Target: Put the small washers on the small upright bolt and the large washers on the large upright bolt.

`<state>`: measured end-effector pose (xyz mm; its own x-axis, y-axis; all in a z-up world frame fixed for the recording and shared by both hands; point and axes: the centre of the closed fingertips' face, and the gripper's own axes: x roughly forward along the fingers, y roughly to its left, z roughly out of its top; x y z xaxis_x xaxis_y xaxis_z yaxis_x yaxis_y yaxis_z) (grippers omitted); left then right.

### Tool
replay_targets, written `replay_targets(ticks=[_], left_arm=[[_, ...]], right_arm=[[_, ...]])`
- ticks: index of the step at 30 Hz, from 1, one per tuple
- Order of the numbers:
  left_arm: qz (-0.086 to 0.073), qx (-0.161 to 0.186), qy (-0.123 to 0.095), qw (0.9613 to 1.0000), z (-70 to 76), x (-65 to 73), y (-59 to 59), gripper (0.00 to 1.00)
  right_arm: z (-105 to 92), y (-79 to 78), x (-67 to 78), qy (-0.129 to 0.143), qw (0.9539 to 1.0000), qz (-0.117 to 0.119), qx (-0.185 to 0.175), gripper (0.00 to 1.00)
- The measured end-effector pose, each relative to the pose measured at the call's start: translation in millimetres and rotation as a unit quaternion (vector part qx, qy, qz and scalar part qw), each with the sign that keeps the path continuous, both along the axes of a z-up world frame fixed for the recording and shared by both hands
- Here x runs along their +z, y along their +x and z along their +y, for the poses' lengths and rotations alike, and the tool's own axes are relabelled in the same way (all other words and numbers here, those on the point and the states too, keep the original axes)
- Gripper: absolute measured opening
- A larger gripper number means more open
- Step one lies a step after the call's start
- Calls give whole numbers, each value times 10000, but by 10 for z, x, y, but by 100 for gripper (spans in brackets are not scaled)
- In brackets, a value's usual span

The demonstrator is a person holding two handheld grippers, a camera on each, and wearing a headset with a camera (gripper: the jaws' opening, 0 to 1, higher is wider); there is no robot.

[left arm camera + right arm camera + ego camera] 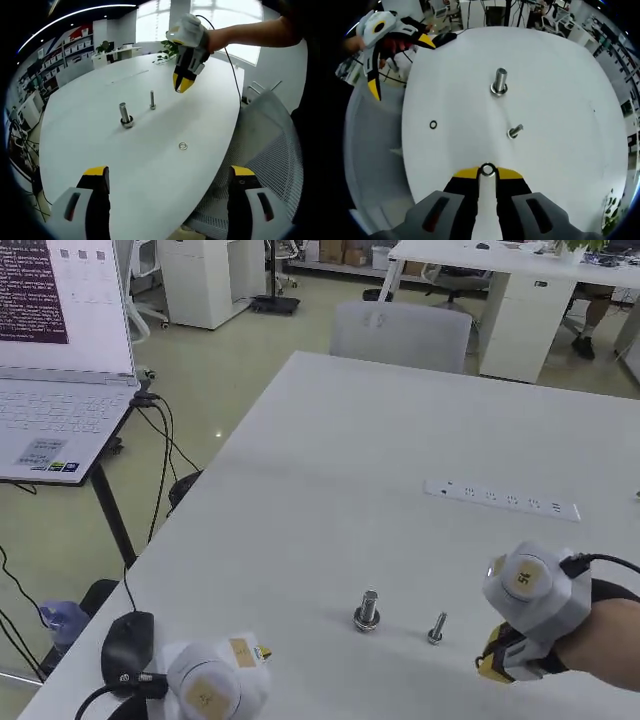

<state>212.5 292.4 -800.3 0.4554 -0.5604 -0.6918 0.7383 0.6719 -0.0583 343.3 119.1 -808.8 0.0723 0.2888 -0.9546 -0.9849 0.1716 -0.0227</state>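
Between the clenched jaws of my right gripper (488, 175) sits a pinched washer (488, 169). Ahead, both bolts stand upright: big bolt (499, 81) at 12 o'clock, small bolt (515, 131) at 1. My left gripper (170, 172) gapes, empty. At 10 o'clock a loose washer (433, 124) lies flat near the table (560, 75) edge.

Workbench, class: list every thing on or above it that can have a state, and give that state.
large bolt: upright, washer around its base.
small bolt: upright.
loose washer: flat on the table, apart from both bolts.
left gripper: open, empty.
right gripper: shut on the held washer.
held washer: pinched at that gripper's tips.
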Motion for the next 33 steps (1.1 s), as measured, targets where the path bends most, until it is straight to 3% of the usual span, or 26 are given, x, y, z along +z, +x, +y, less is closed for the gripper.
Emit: replay_targets(ticks=[5, 15, 33], left_arm=[[-10, -44, 88, 10000, 13, -11, -1, 99], [-16, 81, -8, 10000, 14, -16, 37, 99], [16, 41, -41, 10000, 18, -42, 81, 97]], right_arm=[[63, 163, 95, 33, 10000, -88, 21, 12], [272, 396, 170, 122, 9996, -224, 94, 12], [421, 480, -61, -69, 9995, -134, 286, 12]])
